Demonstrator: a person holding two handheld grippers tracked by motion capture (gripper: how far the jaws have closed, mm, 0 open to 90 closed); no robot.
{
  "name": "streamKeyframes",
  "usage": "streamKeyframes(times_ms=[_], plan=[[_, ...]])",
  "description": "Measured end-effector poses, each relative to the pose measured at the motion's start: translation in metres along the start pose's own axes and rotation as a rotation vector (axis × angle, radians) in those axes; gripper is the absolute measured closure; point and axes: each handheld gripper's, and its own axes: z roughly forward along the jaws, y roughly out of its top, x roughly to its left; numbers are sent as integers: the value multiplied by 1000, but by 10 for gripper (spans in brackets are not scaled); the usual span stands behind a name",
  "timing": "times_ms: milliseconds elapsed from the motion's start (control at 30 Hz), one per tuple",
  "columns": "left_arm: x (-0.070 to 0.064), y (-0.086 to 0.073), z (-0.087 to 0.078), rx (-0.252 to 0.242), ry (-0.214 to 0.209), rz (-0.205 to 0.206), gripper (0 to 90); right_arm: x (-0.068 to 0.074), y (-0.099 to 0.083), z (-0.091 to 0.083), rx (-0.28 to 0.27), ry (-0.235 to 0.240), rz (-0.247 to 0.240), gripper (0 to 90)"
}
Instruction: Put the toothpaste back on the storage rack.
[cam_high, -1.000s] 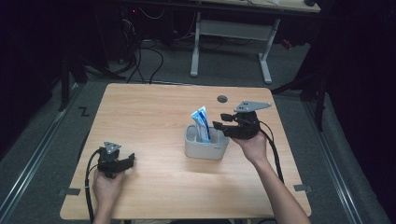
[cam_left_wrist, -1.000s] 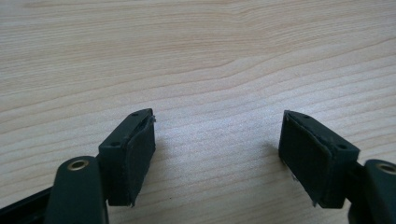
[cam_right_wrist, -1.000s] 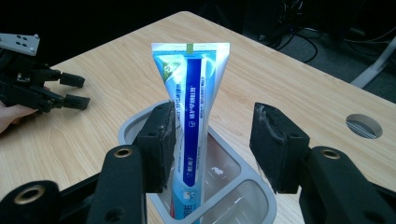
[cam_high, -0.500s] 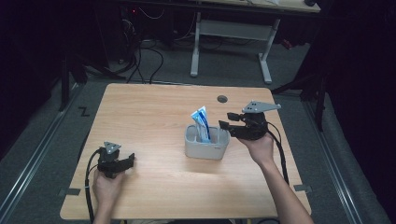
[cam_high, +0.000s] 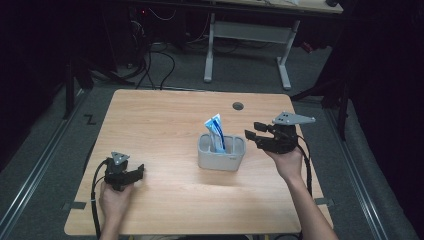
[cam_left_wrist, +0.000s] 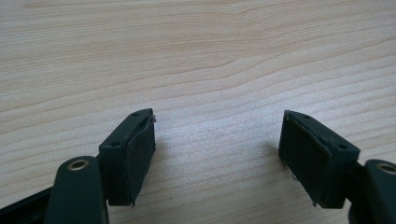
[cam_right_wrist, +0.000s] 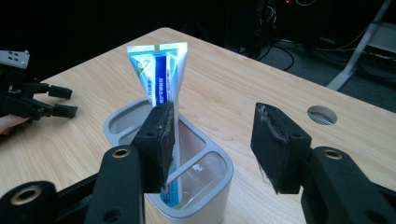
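Observation:
A grey divided holder (cam_high: 221, 156) stands at the middle of the wooden table (cam_high: 165, 120). A blue and white toothpaste tube (cam_high: 215, 131) stands upright in it, crimped end up. My right gripper (cam_high: 251, 135) hovers just right of the holder, open and empty, its jaws pointing left at it. In the right gripper view the tube (cam_right_wrist: 159, 70) and holder (cam_right_wrist: 212, 184) lie just beyond the open gripper (cam_right_wrist: 212, 135). My left gripper (cam_high: 139, 171) rests open near the table's front left, over bare wood (cam_left_wrist: 196, 60) in the left gripper view.
A round cable hole (cam_high: 238, 106) sits in the table behind the holder. Beyond the far edge stand a white desk frame (cam_high: 245, 35) and floor cables (cam_high: 155, 55). The left gripper (cam_right_wrist: 58, 100) lies far off beyond the holder in the right gripper view.
My right gripper has drawn back to the right, away from the holder; the tube stays in it. The left gripper has not moved.

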Motion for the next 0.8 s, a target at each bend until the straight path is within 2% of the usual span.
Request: streamKeyframes(times_ms=[800], plan=[[0,0,0,1,0,1,276,-18,-17,-26,-42,-55,62,493]])
